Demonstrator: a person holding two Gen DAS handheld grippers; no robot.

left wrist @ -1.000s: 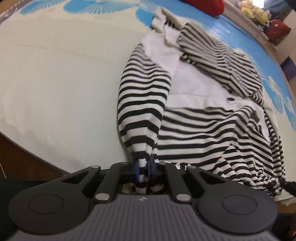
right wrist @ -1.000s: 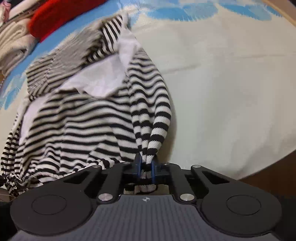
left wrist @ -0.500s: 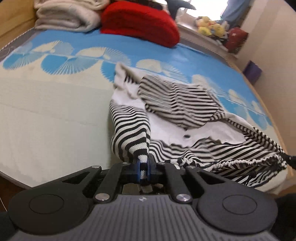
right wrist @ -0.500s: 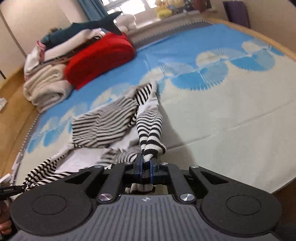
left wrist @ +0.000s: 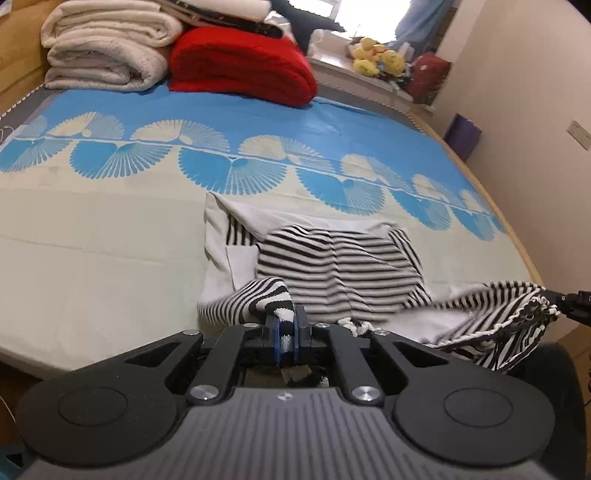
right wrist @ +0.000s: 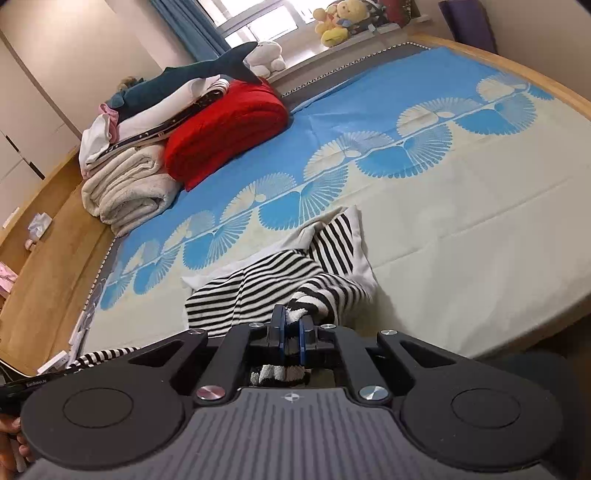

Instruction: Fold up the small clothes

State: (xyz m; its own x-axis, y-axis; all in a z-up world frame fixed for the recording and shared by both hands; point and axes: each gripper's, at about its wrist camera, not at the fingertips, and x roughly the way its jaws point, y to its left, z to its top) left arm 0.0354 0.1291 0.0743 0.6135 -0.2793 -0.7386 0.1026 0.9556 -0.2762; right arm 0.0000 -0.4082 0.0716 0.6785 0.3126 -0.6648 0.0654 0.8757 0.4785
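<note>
A small black-and-white striped garment with white panels lies on the bed near its front edge, its near hem lifted off the sheet. My left gripper is shut on a striped corner of that hem. In the right wrist view the same striped garment trails away from my right gripper, which is shut on the other striped corner. The far part of the garment rests on the sheet. The right gripper's tip shows at the right edge of the left wrist view, with stretched hem running to it.
The bed sheet is cream near me and blue with fan patterns farther off. A red folded blanket, rolled cream blankets and a plush shark sit at the head. Stuffed toys line the windowsill. The wooden bed edge curves around.
Both grippers have risen with the striped hem held in them. The views have tipped up from the garment to take in the whole bed, and the garment now trails below and ahead.
</note>
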